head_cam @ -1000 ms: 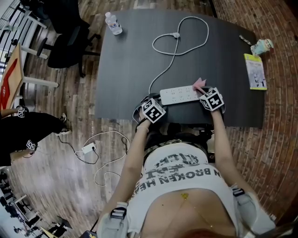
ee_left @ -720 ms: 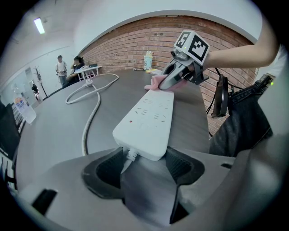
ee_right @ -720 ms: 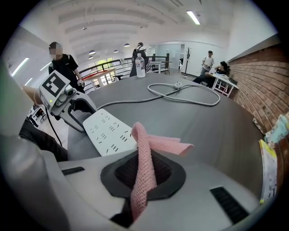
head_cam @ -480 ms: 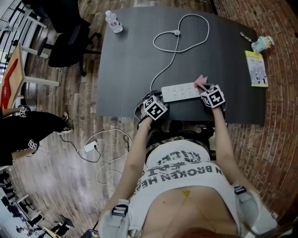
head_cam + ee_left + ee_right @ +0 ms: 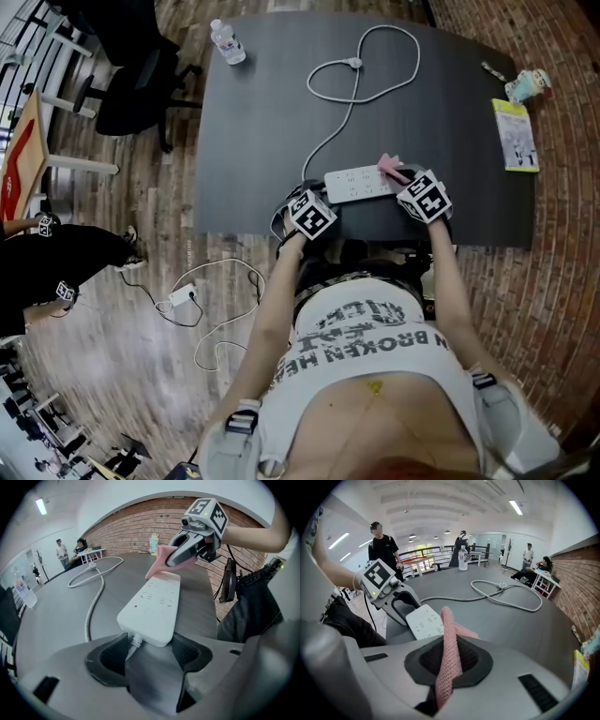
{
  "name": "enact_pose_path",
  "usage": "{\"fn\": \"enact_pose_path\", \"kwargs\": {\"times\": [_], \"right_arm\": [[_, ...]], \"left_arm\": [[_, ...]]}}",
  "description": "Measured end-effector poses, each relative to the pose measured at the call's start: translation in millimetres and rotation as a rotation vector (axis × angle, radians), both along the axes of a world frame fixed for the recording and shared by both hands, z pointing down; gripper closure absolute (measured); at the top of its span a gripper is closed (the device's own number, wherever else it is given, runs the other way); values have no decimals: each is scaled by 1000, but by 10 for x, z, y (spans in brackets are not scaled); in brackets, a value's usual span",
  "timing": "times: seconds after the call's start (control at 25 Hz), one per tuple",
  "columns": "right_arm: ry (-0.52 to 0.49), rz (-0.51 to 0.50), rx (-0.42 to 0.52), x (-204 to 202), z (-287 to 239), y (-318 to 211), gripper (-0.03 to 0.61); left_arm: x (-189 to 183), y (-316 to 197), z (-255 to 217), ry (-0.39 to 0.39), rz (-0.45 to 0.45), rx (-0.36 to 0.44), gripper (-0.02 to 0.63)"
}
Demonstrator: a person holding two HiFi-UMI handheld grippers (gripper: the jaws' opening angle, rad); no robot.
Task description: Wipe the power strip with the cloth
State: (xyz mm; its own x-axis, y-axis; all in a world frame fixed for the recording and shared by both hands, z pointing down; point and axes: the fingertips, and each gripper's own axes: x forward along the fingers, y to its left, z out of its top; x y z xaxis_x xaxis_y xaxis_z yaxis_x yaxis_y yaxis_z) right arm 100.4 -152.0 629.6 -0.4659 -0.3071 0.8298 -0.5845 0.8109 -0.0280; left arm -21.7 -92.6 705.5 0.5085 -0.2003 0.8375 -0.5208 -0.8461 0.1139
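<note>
1. The power strip (image 5: 361, 184) lies flat on the dark table (image 5: 262, 122), close to the near edge and about midway along it, with its length parallel to that edge.
2. The strip's white cable (image 5: 356, 89) leaves its left end and runs in a loop towards the far edge.
3. The left gripper (image 5: 309, 214) stands at the strip's cable end. In the left gripper view the jaws are set wide and clamp that end, one pad against each long side, with the cable stub between them.
4. The right gripper (image 5: 424, 199) is at the strip's right end. Its jaws are closed on the pink cloth (image 5: 391, 167), which stands as a folded ridge between them in the right gripper view.
5. The free part of the cloth rests on the top face of the strip at its right end.
6. A water bottle (image 5: 228, 46) stands upright at the far left corner.
7. A yellow-green booklet (image 5: 515, 141) lies by the right edge, well apart from the strip.
</note>
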Motion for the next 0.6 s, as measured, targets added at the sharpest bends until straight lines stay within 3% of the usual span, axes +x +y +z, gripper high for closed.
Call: {"fn": "enact_pose_path", "kwargs": {"times": [0.32, 0.6], "right_arm": [[-127, -307, -115, -935, -74, 460, 561], [-88, -440, -183, -1376, 176, 731, 561]], "left_arm": [[-3, -11, -19, 3, -1, 4, 339], [-22, -22, 30, -13, -9, 10, 337]]}}
